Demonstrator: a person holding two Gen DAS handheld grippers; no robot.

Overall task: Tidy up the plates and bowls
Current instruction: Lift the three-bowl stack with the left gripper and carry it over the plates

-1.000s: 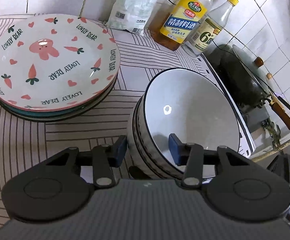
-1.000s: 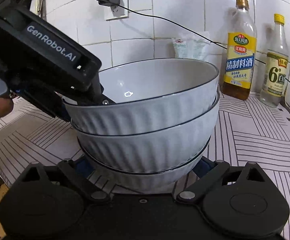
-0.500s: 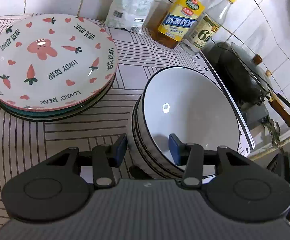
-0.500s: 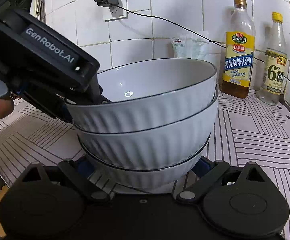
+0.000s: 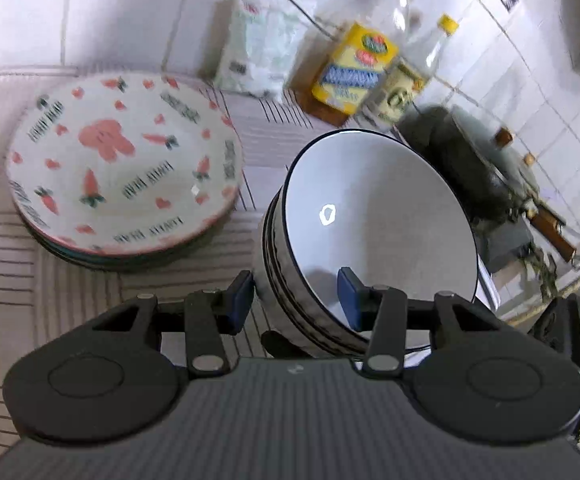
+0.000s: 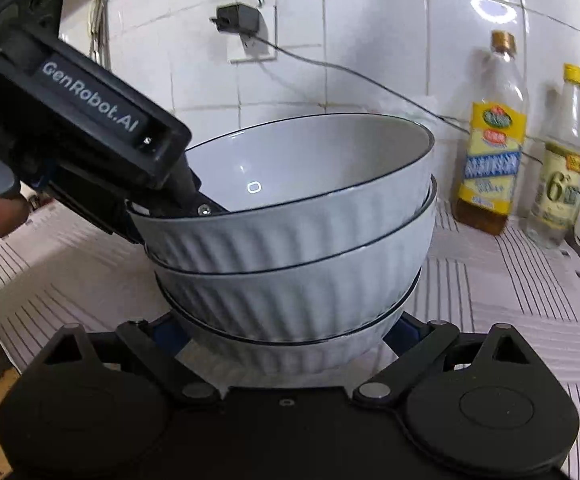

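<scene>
A stack of three white ribbed bowls with dark rims is held between both grippers, tilted and lifted above the counter. My left gripper straddles the near rim of the bowl stack, one finger inside and one outside, with a gap still showing. My right gripper has its fingers on either side of the bottom bowl's base. The left gripper's body shows at the left rim. A stack of plates topped by a carrot-and-rabbit plate sits to the left.
Two bottles and a white bag stand against the tiled wall. A dark wok with lid sits on a stove at the right. A plug and cable hang on the wall. The counter has a striped cover.
The bowl stack has risen and tilted, moving with both grippers. The plates and bottles have shifted lower and look blurred in the left wrist view.
</scene>
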